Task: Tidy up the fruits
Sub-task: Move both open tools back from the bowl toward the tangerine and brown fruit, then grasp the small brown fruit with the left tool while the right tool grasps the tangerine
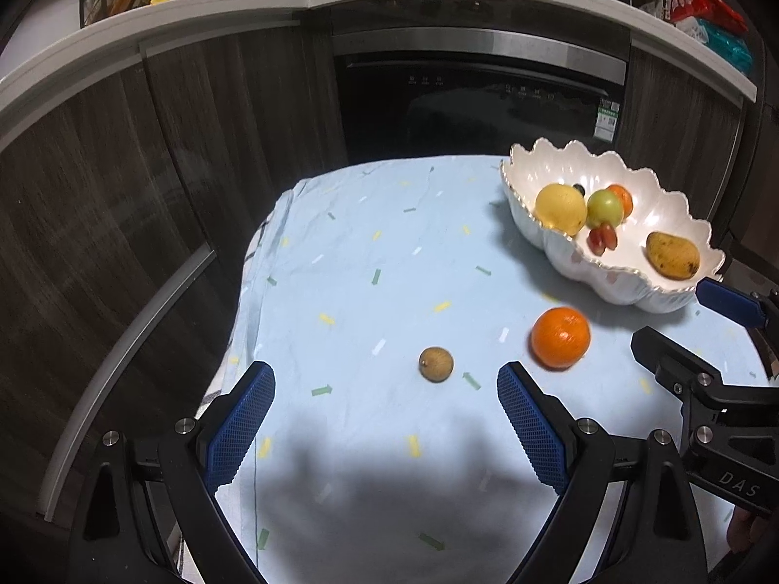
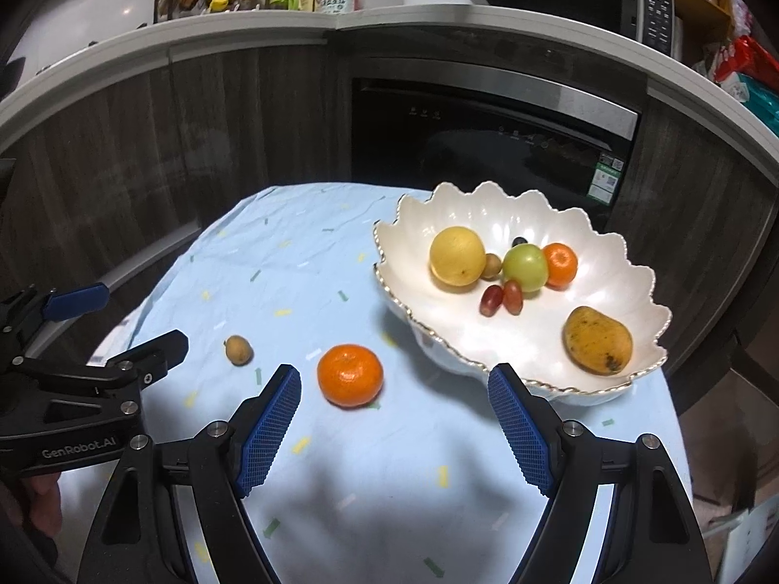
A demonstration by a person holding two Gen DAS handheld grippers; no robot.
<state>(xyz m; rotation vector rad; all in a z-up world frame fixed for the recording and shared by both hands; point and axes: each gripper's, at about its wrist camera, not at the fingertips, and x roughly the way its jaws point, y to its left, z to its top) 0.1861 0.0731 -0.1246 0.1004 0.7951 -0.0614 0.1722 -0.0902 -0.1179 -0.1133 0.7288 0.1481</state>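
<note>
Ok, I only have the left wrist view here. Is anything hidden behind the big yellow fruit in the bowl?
Observer: Yes. A small brown fruit lies in the white bowl, between the yellow fruit and the green fruit.
Operator: Is the right gripper lined up on the loose orange?
Observer: Roughly. The right gripper is open, and the orange sits just ahead, nearer its left finger.
Operator: What's behind the green fruit?
Observer: A whole mandarin, touching it.
</note>
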